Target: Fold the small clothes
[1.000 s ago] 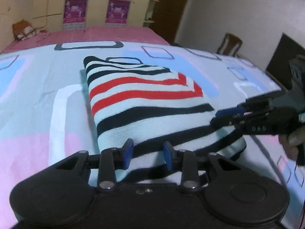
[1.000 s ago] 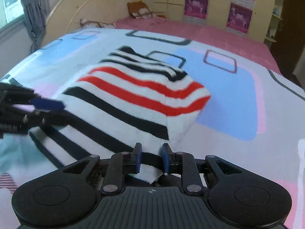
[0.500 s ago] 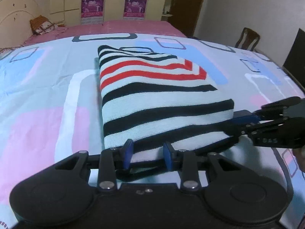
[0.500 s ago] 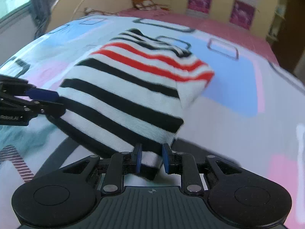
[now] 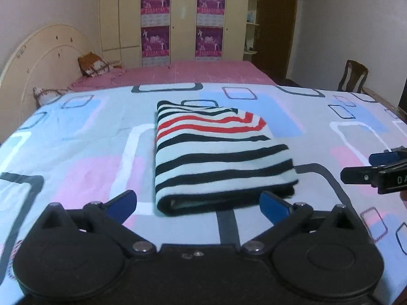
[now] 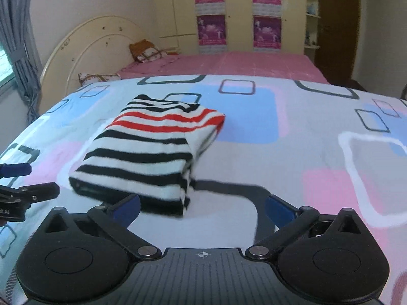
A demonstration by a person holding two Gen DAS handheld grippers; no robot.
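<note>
Left wrist view: the folded black, white and red striped knit garment [image 5: 218, 157] lies on the patterned bedsheet [image 5: 76, 157] just ahead of the left gripper [image 5: 198, 204], whose blue-tipped jaws are spread wide, holding nothing.

Right wrist view: the garment [image 6: 147, 150] lies ahead and left of the right gripper [image 6: 202, 206], likewise wide apart, empty, hovering low.

Plenty of open bedsheet [image 5: 76, 157] sat all around both grippers. Only thing in the way was the folded striped garment [image 5: 216, 157], lying just ahead of the left gripper [image 5: 198, 203] and ahead-left of the right gripper [image 6: 202, 207], touching neither. Both stood spread wide.
</note>
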